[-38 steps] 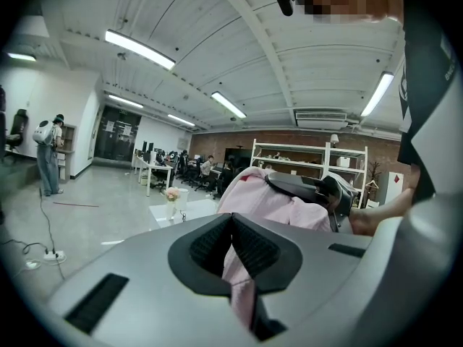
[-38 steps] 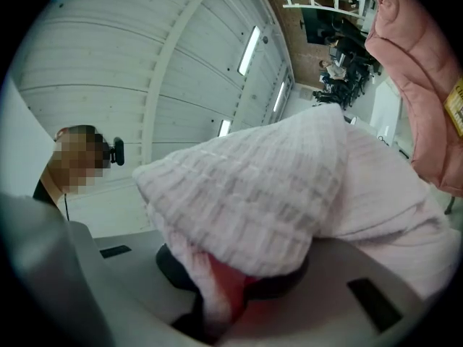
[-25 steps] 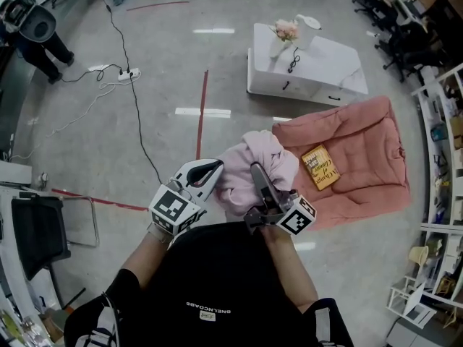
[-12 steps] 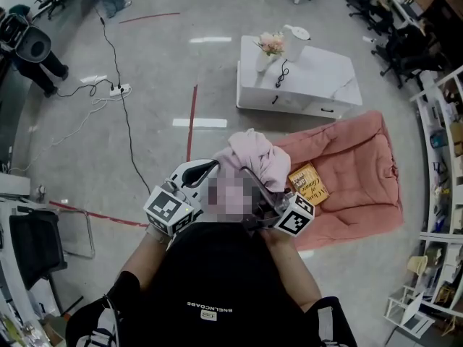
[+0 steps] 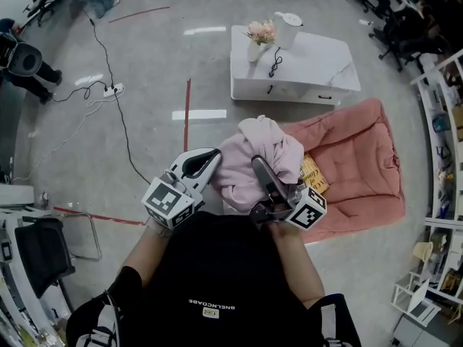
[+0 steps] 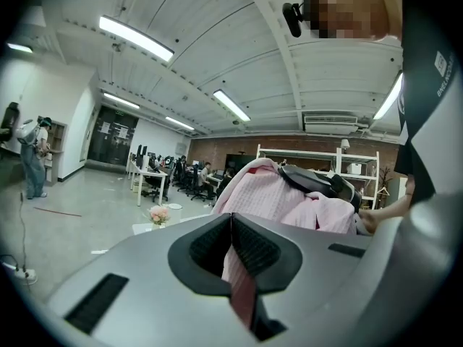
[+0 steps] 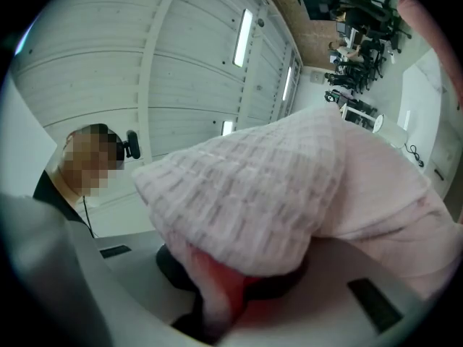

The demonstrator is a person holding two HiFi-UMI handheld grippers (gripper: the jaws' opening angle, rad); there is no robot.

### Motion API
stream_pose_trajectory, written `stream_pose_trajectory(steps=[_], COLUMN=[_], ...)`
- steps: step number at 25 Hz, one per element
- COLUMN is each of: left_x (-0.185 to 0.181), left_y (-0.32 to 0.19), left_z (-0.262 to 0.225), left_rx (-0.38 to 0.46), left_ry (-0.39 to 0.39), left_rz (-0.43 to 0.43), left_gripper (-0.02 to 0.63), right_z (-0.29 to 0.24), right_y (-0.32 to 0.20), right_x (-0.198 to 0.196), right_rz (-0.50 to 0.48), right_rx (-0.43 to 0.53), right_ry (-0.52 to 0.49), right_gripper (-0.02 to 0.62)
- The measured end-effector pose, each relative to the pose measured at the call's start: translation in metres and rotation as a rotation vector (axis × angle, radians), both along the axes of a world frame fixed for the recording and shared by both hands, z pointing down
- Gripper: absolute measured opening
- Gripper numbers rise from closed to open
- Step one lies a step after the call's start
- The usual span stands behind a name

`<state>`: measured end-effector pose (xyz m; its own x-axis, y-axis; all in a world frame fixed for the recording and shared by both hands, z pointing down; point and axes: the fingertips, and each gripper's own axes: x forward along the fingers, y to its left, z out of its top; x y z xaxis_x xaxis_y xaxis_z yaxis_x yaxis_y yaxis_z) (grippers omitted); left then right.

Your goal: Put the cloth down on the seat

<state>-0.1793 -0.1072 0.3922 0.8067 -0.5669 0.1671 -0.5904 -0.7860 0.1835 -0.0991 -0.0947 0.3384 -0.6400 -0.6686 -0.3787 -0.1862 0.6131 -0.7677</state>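
- Pink waffle-weave cloth point(image 5: 253, 166) is bunched in the air between the two tongs. In the head view it sits over the left edge of the seat point(image 5: 362, 157), held up and not yet laid on it.
- The left tongs point(image 5: 212, 156) are to the left of the seat. In the left gripper view their jaws are pressed together on a narrow fold of the cloth, which runs down between the ribbed pads.
- The right tongs point(image 5: 257, 166) are nearer the seat's left edge and point up and away from the person. Their jaws are closed with cloth gathered between them. The rest of the cloth drapes over the jaws and covers most of them in the right gripper view.
- The seat is a salmon quilted cushion lying flat on the grey floor point(image 5: 145, 150).
- A yellow book point(image 5: 315, 178) lies on the left part of the seat, partly hidden behind the cloth.
- A low white bench point(image 5: 318, 71) stands beyond the seat's far-left corner, a little apart from it.
- The bench carries a vase of flowers point(image 5: 260, 38), a white kettle point(image 5: 288, 26) and a black cable point(image 5: 275, 62).
- A red tape line point(image 5: 186, 114) runs along the floor to the left of the seat, well apart from it.
- Farther left of the seat lies a power strip point(image 5: 110, 90) with cables trailing from it.
- A person point(image 5: 22, 62) stands far to the left of the seat, at the edge of the head view.
- Shelves point(image 5: 441, 121) stand just to the right of the seat.
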Motion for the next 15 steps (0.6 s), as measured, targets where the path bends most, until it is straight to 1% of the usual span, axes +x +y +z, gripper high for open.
stream_pose_trajectory(steps=[6,8,10,15], left_x=[0.027,0.045,0.068,0.117], left_y=[-0.028,-0.044,-0.062,-0.106], left_z=[0.001,0.0,0.0,-0.007], left_rx=[-0.006,-0.008,-0.01,-0.016], left_ry=[0.0,-0.004,-0.008,0.001], left_rz=[0.119,0.174,0.246,0.396], left_gripper=[0.015,0.015,0.015,0.015], right_z=[-0.008,-0.012,-0.016,-0.023], right_y=[-0.009,-0.015,-0.022,-0.046], right_x=[0.027,0.043,0.062,0.104], right_rz=[0.106,0.147,0.198,0.352], right_rx=[-0.005,-0.005,-0.001,-0.001], right_ry=[-0.008,-0.01,-0.006,-0.008], right_gripper=[0.106,0.106,0.106,0.106])
